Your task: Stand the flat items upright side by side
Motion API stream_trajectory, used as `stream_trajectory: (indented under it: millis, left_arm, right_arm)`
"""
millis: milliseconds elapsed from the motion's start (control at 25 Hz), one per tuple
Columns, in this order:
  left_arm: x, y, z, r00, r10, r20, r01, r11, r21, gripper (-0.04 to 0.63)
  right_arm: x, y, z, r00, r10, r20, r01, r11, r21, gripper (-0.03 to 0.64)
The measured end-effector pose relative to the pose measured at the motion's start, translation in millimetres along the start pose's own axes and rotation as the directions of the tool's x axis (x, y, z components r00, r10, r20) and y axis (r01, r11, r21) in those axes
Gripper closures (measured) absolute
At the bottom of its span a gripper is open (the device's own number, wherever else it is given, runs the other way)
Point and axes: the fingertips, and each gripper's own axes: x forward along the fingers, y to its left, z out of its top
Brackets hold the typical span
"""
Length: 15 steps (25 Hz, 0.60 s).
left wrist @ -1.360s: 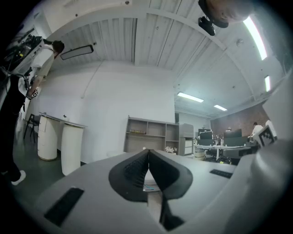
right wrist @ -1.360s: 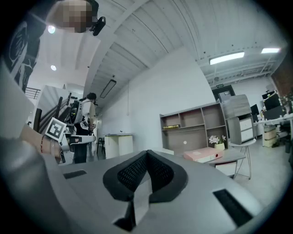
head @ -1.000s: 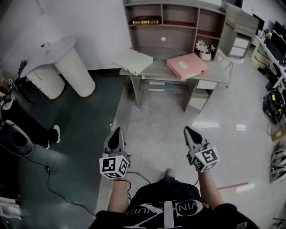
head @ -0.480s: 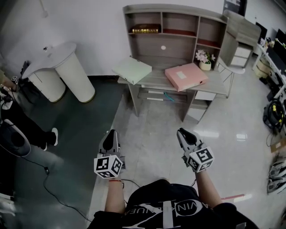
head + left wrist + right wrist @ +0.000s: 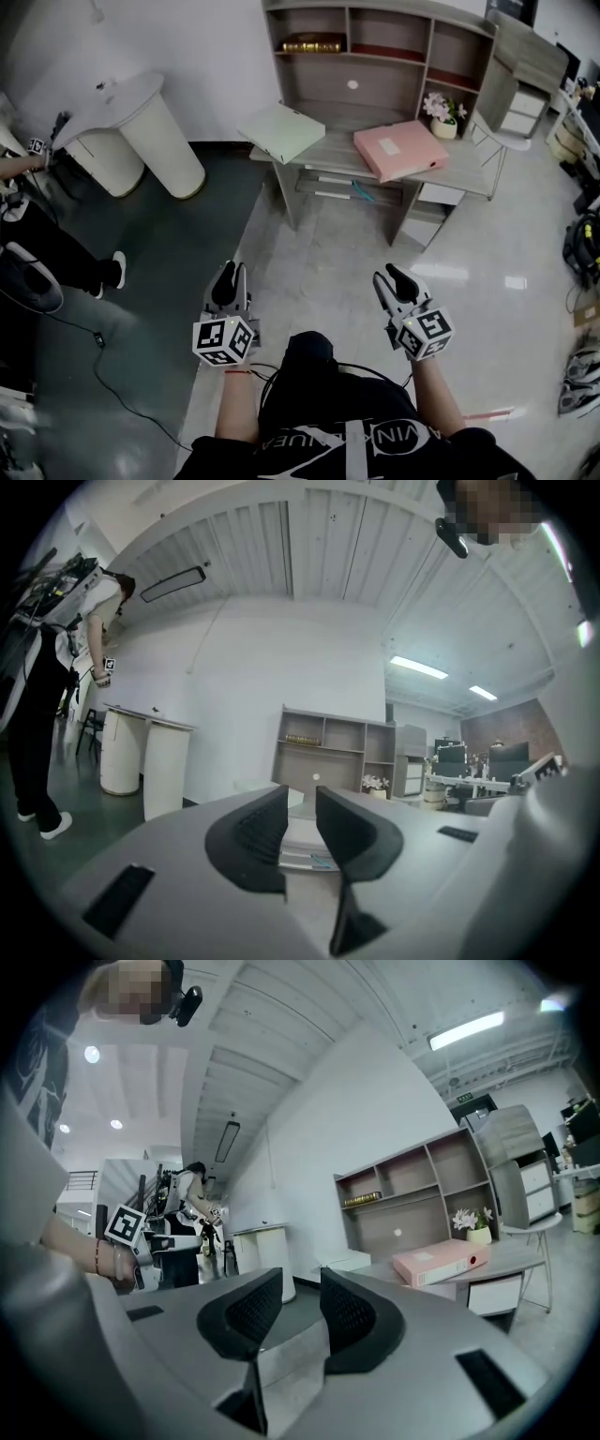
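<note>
Two flat box files lie on the grey desk [image 5: 366, 159] ahead: a pale green one [image 5: 281, 131] at its left end, overhanging the corner, and a pink one [image 5: 401, 150] right of the middle. My left gripper [image 5: 228, 278] and right gripper [image 5: 389, 278] hover level over the floor, well short of the desk. Both pairs of jaws have just been opening and stand slightly apart with nothing between them. The right gripper view shows the pink file [image 5: 441, 1262] and the green file [image 5: 347, 1262] beyond its gripper [image 5: 302, 1312]. In the left gripper view, the gripper [image 5: 302, 832] faces the shelf unit [image 5: 328, 747].
A shelf unit [image 5: 375, 47] rises from the desk's back, with a small flower pot [image 5: 444, 114] beside the pink file. White round stands [image 5: 150, 131] are at the far left, a person [image 5: 37, 244] stands left, and a cable [image 5: 122, 384] trails on the floor. A chair [image 5: 492, 141] is right of the desk.
Both pairs of jaws have parted from shut. The grippers have shifted a little left in the head view, and my knee now shows between my arms.
</note>
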Motion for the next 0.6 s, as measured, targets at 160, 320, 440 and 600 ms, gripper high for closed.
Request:
stream_trajectory:
  millis: [160, 320, 440, 600]
  left_arm:
    - [17, 2, -1, 1.0, 0.004, -0.001, -0.004, 1.0, -0.028, 0.516]
    - [40, 3, -10, 0.999, -0.041, -0.018, 0.04, 0.998, -0.044, 0.516]
    - [63, 17, -7, 0.998, -0.051, -0.02, 0.05, 0.997, -0.057, 0.515]
    - [95, 47, -6, 0.998, -0.058, -0.03, 0.056, 0.997, -0.057, 0.515]
  right_arm:
    - [10, -5, 0, 1.0, 0.015, -0.005, -0.015, 1.0, 0.0, 0.482]
    - [29, -18, -3, 1.0, -0.003, -0.004, 0.003, 1.0, 0.021, 0.482]
    - [56, -21, 0, 1.0, -0.009, -0.01, 0.009, 1.0, 0.027, 0.477]
    - [102, -21, 6, 1.0, 0.005, -0.014, -0.005, 1.0, 0.02, 0.471]
